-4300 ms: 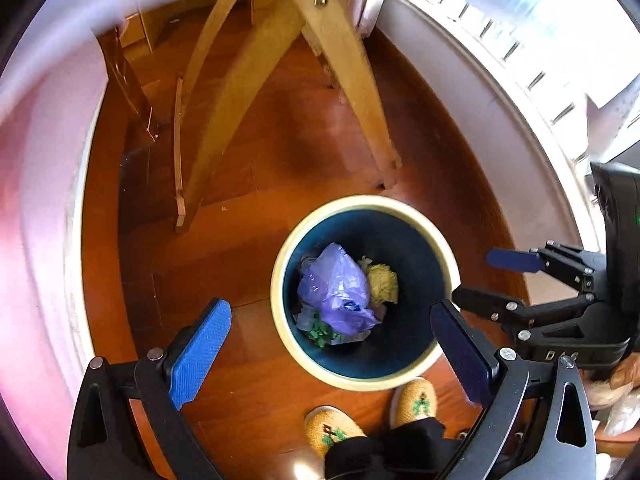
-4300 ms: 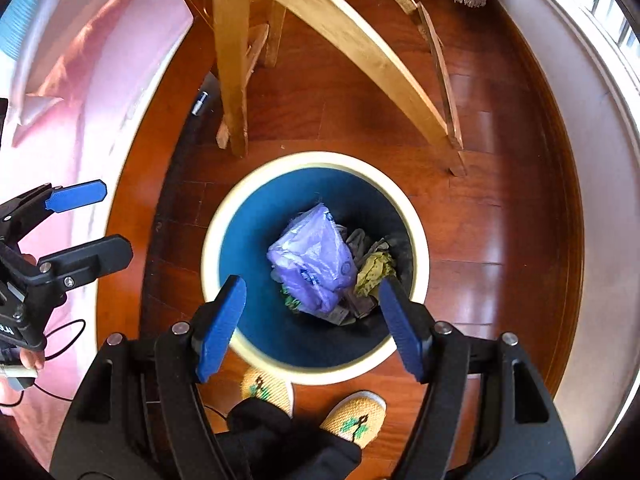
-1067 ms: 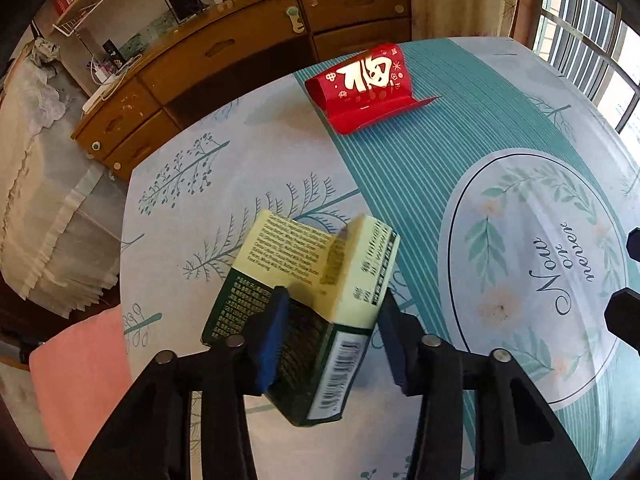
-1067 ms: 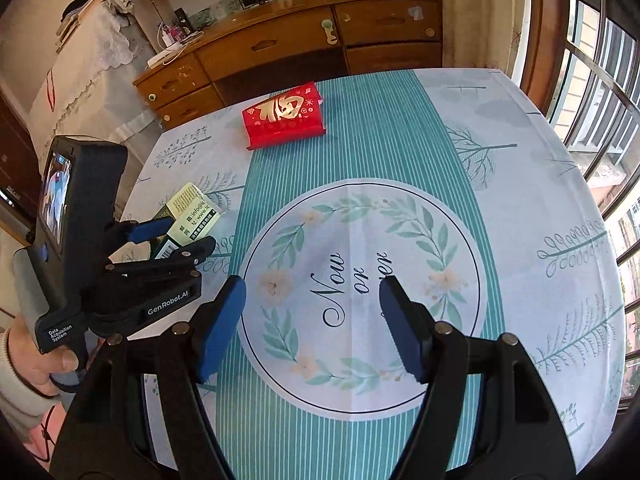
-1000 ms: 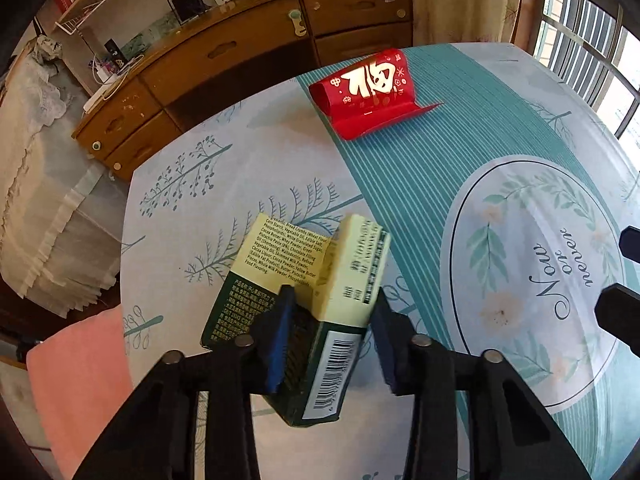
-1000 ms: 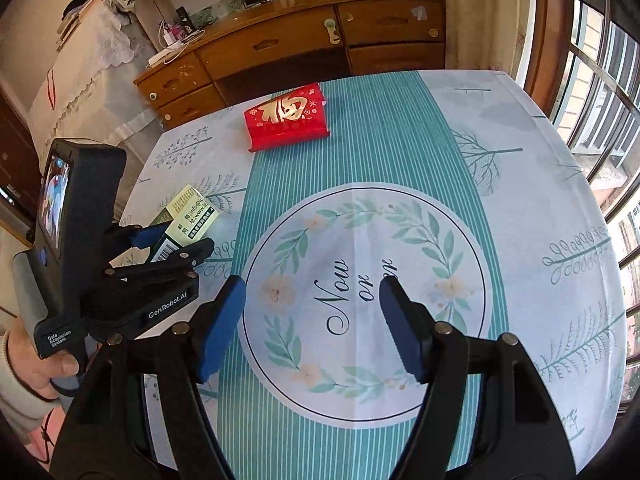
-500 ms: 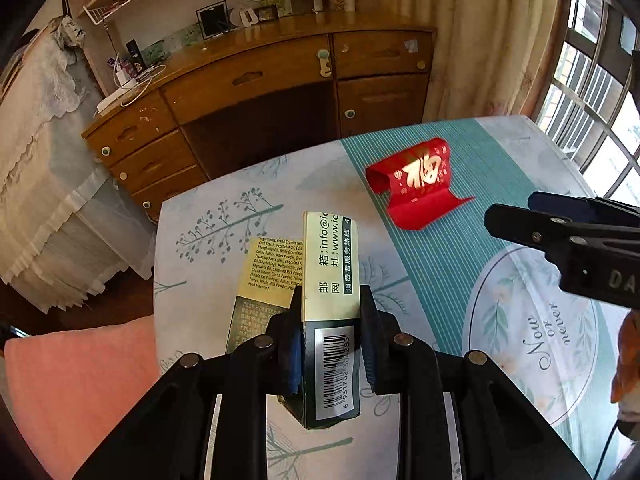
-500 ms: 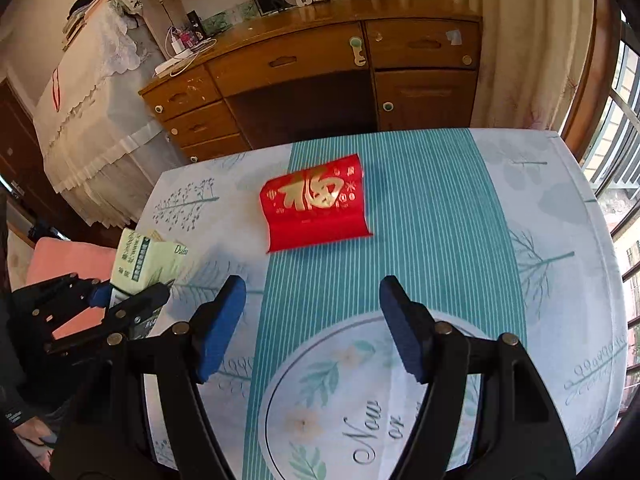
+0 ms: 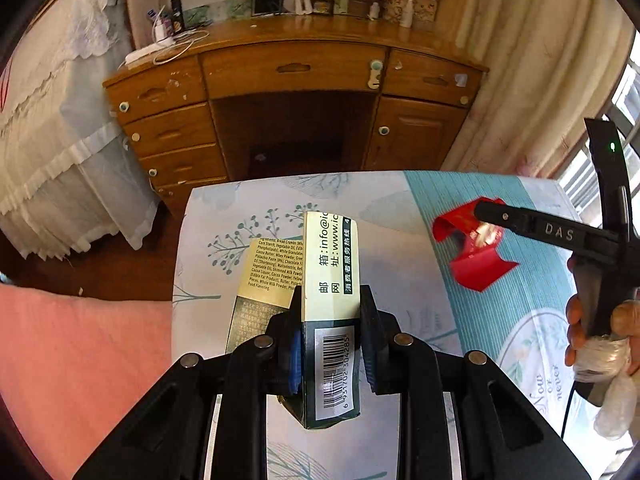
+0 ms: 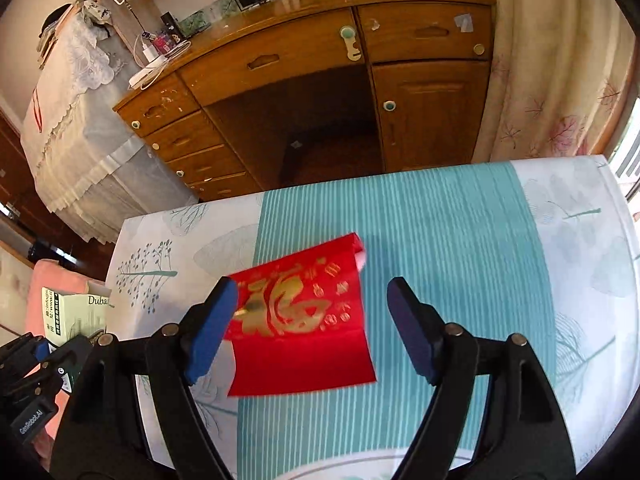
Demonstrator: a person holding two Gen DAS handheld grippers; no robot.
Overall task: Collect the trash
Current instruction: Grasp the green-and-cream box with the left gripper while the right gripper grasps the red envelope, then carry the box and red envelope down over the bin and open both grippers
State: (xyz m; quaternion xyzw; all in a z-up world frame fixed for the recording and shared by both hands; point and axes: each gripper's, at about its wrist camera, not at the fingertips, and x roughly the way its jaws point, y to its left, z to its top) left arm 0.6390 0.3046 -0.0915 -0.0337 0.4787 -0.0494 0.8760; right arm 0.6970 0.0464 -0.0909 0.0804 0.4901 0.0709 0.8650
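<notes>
My left gripper (image 9: 329, 344) is shut on a green and cream carton (image 9: 330, 300) with a barcode and holds it over the table's left part; the carton also shows at the left edge of the right wrist view (image 10: 70, 312). A red envelope with gold characters (image 10: 300, 316) lies bent on the teal striped tablecloth (image 10: 440, 220). My right gripper (image 10: 312, 328) is open, its fingers on either side of the envelope; it also shows in the left wrist view (image 9: 496, 216), over the envelope (image 9: 476, 260).
A wooden desk with drawers (image 10: 320, 92) stands beyond the table's far edge. A pink cushion (image 9: 80, 360) lies at the left of the table. A lace-covered cabinet (image 10: 68, 120) is at the left, curtains (image 10: 560, 80) and a window at the right.
My left gripper has closed on the carton and lifted it upright. My right gripper has moved forward to the red envelope and now straddles it, still open.
</notes>
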